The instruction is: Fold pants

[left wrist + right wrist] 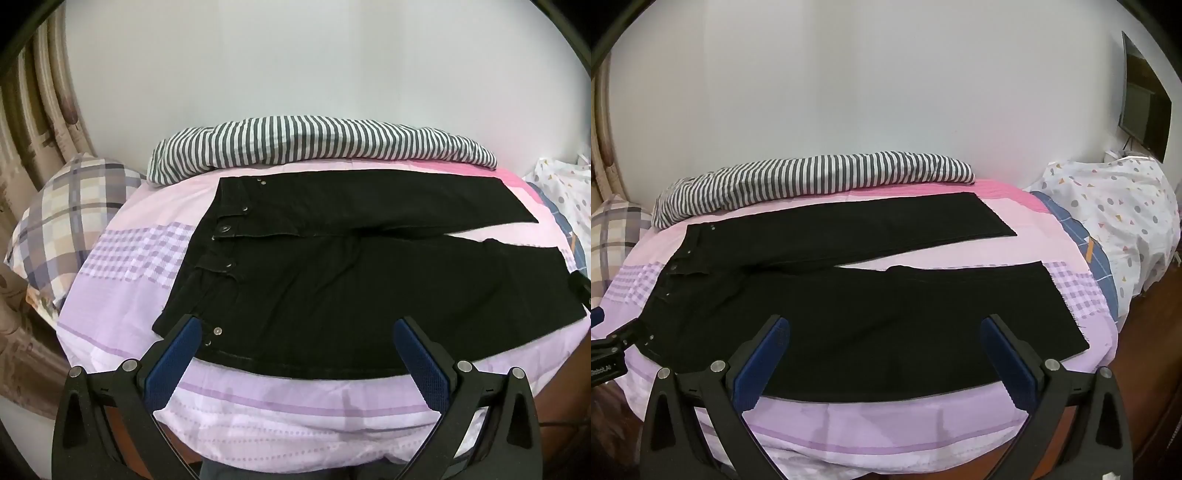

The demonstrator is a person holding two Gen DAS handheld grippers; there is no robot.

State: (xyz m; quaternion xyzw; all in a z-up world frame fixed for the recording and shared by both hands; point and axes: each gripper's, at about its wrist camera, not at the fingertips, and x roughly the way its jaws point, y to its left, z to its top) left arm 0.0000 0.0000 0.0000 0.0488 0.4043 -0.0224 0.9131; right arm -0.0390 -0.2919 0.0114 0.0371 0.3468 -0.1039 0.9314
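While both tools stand wide open and empty, the flat black denim pants [351, 280] lie crosswise; left tool [297, 343] nearer the waistband, right tool [886, 341] nearer the hems.

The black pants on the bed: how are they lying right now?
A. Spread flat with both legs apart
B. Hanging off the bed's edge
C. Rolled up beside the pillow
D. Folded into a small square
A: the pants lie flat on the bed sheet, unfolded, with a wedge of pink sheet showing between the two legs.
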